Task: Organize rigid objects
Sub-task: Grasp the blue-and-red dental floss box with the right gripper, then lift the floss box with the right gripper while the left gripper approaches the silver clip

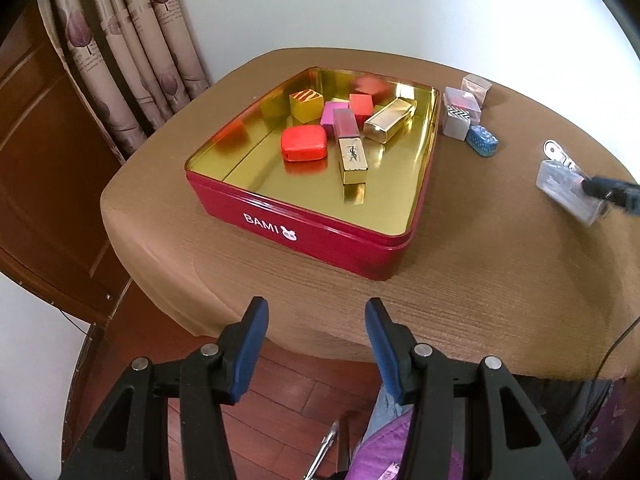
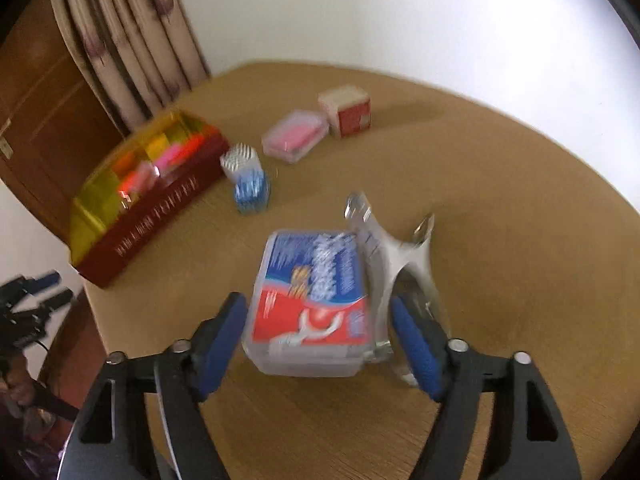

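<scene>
A rounded wooden table (image 1: 460, 264) carries a red tin (image 1: 320, 236) at centre, small boxes (image 1: 460, 114) at one o'clock

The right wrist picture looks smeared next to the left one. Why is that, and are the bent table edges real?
Right wrist view: motion blur smears the floss pick box and the red tin, so its lettering is hard to read. Left wrist view: sharp, with the red tin's gold inside mirroring its contents. Both views: the fisheye lens curves the table edges, and the white wall is overexposed.

left gripper (image 1: 316, 344): jaws parted, empty, angled down | right gripper (image 2: 316, 344): jaws spread wide
</scene>
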A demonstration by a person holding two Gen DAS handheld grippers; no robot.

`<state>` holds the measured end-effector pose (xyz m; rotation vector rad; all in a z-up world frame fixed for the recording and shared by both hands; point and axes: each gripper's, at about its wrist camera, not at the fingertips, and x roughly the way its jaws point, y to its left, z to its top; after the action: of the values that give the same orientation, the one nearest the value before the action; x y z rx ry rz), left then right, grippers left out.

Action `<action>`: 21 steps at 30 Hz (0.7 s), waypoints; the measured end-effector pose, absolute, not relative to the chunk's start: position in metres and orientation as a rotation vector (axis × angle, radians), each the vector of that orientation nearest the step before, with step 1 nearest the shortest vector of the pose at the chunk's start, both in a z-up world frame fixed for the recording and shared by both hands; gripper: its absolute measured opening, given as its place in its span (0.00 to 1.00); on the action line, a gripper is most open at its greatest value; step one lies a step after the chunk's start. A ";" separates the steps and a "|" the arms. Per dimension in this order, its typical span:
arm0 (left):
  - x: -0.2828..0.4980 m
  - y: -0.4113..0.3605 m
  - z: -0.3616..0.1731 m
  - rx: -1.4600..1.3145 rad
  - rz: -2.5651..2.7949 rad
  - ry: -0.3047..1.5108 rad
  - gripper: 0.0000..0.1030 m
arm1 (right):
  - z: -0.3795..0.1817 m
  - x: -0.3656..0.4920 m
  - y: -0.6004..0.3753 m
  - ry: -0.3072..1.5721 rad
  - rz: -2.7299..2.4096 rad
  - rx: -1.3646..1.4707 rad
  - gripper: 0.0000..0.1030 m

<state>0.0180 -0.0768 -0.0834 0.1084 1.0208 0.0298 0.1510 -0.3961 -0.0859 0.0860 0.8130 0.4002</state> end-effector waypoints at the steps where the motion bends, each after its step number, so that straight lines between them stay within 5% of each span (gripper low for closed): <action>1: 0.018 -0.076 -0.083 0.105 0.028 1.022 0.50 | -0.082 0.148 -0.400 0.806 0.395 0.083 0.73; 7: 0.020 -0.074 -0.085 0.083 0.008 1.036 0.50 | -0.069 0.131 -0.392 0.780 0.413 0.037 0.84; 9: 0.020 -0.075 -0.087 0.085 0.001 1.046 0.50 | -0.070 0.134 -0.375 0.790 0.408 -0.019 0.95; 16: 0.019 -0.079 -0.087 0.106 0.001 1.043 0.50 | -0.093 0.161 -0.334 0.889 0.397 -0.031 0.94; 19: 0.019 -0.079 -0.088 0.113 0.001 1.047 0.50 | -0.108 0.172 -0.326 0.948 0.386 -0.019 0.73; 20: 0.019 -0.080 -0.088 0.113 0.000 1.047 0.50 | -0.112 0.176 -0.326 0.969 0.379 -0.012 0.57; 21: 0.019 -0.079 -0.088 0.113 -0.001 1.047 0.50 | -0.116 0.178 -0.327 0.978 0.372 0.007 0.57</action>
<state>0.0190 -0.0792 -0.0880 0.1131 1.0469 -0.0007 0.1779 -0.3270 -0.1158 0.0065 0.9777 0.3718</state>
